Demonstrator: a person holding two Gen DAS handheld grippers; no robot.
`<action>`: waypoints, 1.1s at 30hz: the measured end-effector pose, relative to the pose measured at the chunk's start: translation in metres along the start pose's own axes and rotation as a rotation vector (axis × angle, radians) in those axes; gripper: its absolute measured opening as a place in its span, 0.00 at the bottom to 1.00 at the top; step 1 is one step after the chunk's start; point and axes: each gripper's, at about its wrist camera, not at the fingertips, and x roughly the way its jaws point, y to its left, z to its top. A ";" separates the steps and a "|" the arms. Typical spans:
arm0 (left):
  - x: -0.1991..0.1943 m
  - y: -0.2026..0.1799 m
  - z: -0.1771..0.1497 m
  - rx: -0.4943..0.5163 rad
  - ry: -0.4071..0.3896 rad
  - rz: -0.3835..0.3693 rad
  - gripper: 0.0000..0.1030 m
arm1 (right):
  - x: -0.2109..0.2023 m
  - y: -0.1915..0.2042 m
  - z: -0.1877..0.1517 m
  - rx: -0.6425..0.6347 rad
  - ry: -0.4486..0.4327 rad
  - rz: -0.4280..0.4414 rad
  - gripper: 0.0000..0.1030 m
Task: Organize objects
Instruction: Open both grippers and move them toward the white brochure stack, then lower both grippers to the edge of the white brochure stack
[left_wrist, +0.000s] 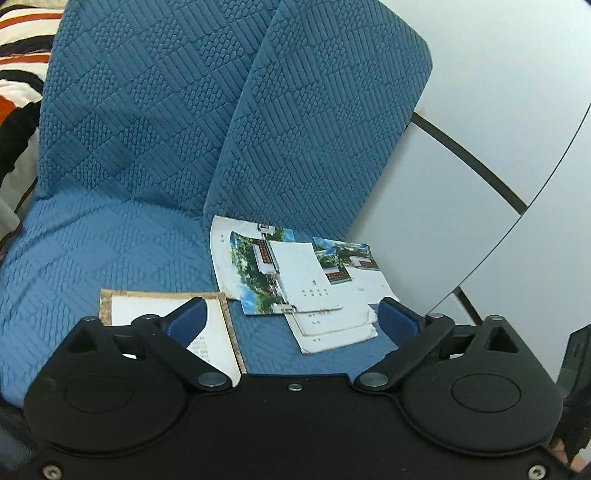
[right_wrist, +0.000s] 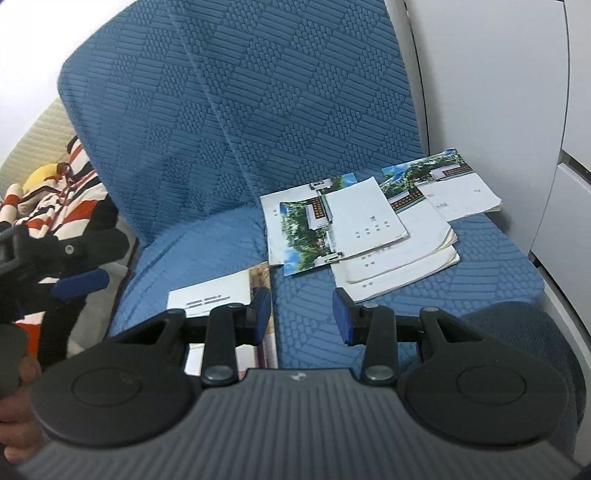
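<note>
Bare seat cushion (right_wrist: 306, 306) between booklet (right_wrist: 218, 291) and booklet pile (right_wrist: 369, 229).

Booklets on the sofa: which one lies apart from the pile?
The brown-edged booklet, alone beside the left tool; the others, with photo covers, overlap in a pile.

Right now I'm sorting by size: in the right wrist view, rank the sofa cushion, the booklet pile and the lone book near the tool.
1. sofa cushion
2. booklet pile
3. lone book, partly hidden by the tool, so unsure.
</note>
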 end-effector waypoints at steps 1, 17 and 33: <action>0.006 0.001 0.001 0.001 0.005 0.011 0.98 | 0.003 -0.001 0.001 -0.003 0.003 -0.009 0.45; 0.112 0.025 0.001 0.047 0.105 0.095 0.97 | 0.081 -0.027 0.010 0.065 0.057 -0.068 0.75; 0.196 0.052 0.010 -0.025 0.220 0.119 0.96 | 0.175 -0.048 0.032 0.280 0.160 -0.057 0.75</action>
